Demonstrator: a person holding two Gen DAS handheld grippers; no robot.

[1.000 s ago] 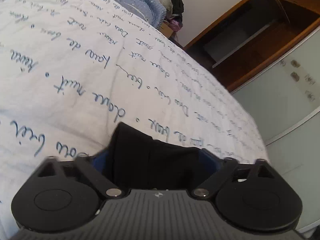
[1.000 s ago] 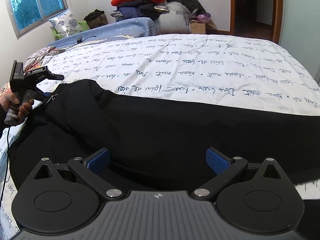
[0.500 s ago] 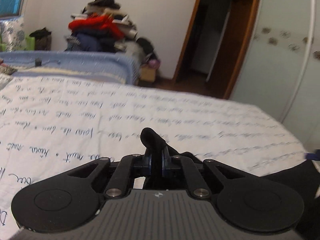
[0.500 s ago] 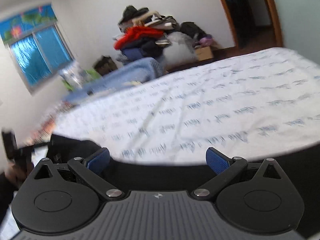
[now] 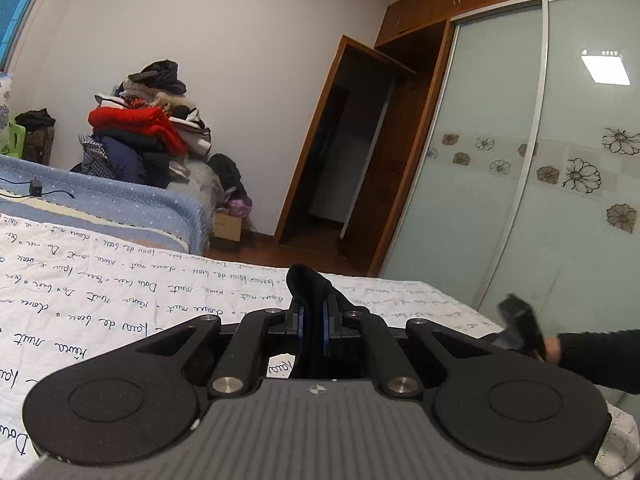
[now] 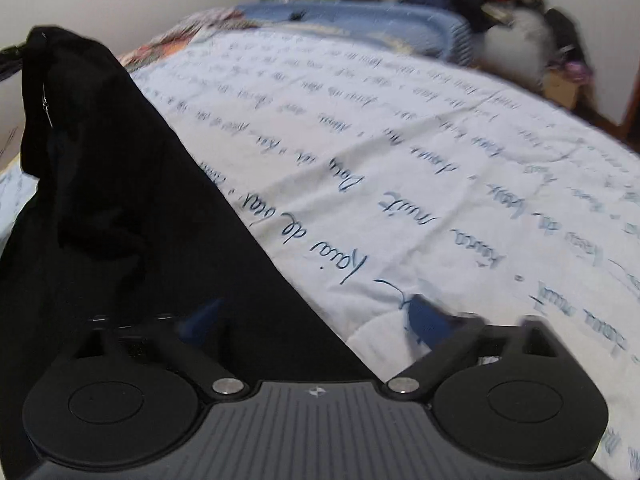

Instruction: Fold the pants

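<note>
Left gripper (image 5: pixel 312 330) is clamped tight on a bunched corner of the black pants (image 6: pixel 120 216), a tuft of fabric poking up above its blue pads and raised clear of the white script-printed bedsheet (image 5: pixel 100 300). Over on the right, the right gripper (image 6: pixel 316 320) has just been narrowing its jaws but the pads stand apart, straddling the pants' edge where the dark cloth meets the sheet, not yet pinching. The pants stretch from there up to the lifted corner at far left.
</note>
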